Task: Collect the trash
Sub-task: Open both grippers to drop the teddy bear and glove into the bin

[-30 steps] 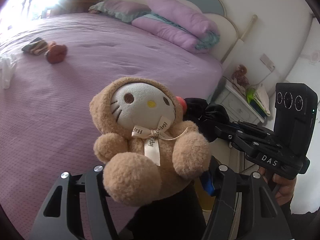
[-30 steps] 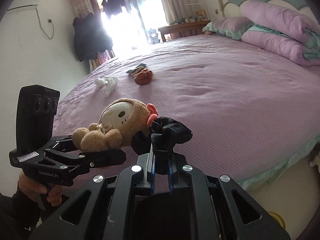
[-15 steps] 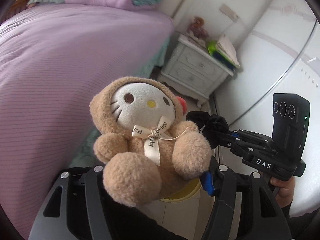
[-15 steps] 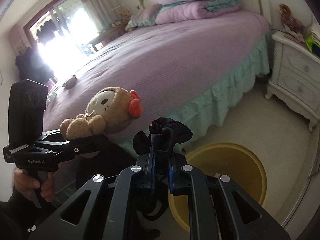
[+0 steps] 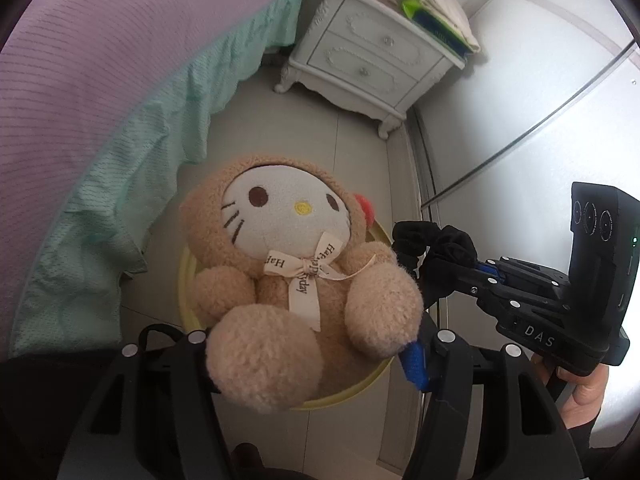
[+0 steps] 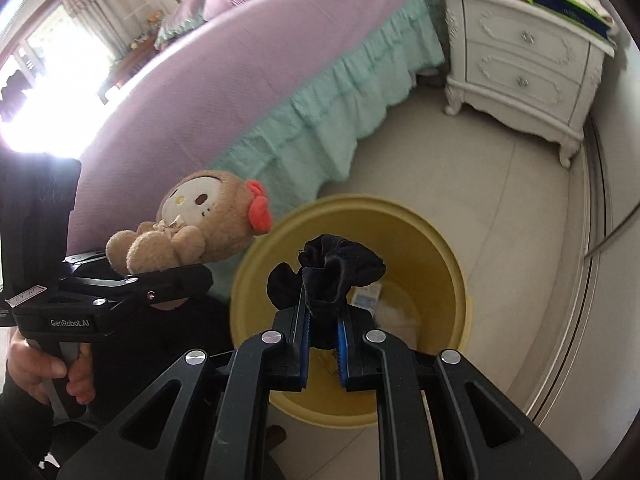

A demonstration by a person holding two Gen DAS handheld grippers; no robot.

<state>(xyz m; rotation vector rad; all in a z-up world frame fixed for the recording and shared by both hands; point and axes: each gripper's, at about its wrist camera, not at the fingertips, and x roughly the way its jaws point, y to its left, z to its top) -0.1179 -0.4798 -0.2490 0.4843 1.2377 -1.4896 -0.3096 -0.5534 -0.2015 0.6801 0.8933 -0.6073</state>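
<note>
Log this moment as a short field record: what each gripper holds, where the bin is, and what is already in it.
left gripper: shut on plush toy, held above the bin's rim
right gripper: shut on black scrunchie, over the bin opening
bin: yellow, open top, on the floor beside the bed
bin contents: a small printed packet and something pale, blurred
nearby: white nightstand

ribbon (image 5: 305, 270) on plush toy (image 5: 296, 280): "Happy… Day" | right gripper (image 5: 440, 260): "DAS" | left gripper (image 6: 176, 280): "GenRobot.AI"
</note>
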